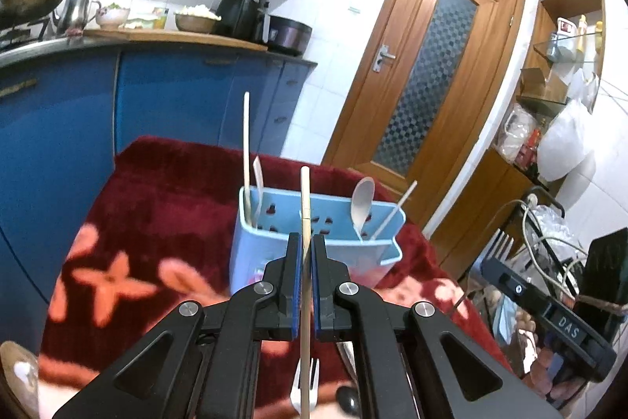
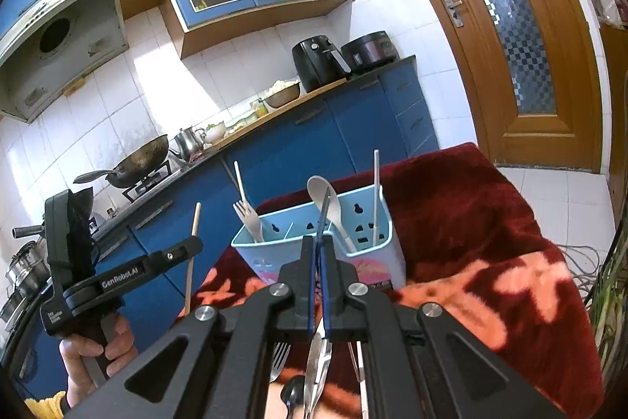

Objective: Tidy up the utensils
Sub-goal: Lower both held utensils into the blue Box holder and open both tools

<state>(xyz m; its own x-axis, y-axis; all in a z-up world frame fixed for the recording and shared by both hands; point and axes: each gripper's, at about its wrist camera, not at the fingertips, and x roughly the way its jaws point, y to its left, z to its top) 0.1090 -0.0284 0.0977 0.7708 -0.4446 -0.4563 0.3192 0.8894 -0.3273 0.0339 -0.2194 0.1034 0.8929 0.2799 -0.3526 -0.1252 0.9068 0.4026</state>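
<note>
A light blue utensil caddy (image 1: 314,246) (image 2: 353,222) stands on the red floral blanket. It holds a chopstick (image 1: 246,152), a pale fork (image 2: 247,218), a grey spoon (image 1: 363,203) (image 2: 329,211) and a white stick (image 2: 376,195). My left gripper (image 1: 307,242) is shut on a wooden chopstick (image 1: 305,207), held upright just in front of the caddy; it also shows in the right wrist view (image 2: 188,250). My right gripper (image 2: 318,246) is shut on a metal knife (image 2: 320,360), in front of the caddy's middle. My right gripper shows in the left wrist view (image 1: 498,262).
More cutlery lies on the red blanket (image 2: 490,242) under the grippers: a white fork (image 1: 310,379), a metal fork (image 2: 279,360) and a black spoon (image 2: 292,395). Blue kitchen cabinets (image 1: 157,105) stand behind, a wooden door (image 1: 424,73) and cluttered shelves (image 1: 549,97) right.
</note>
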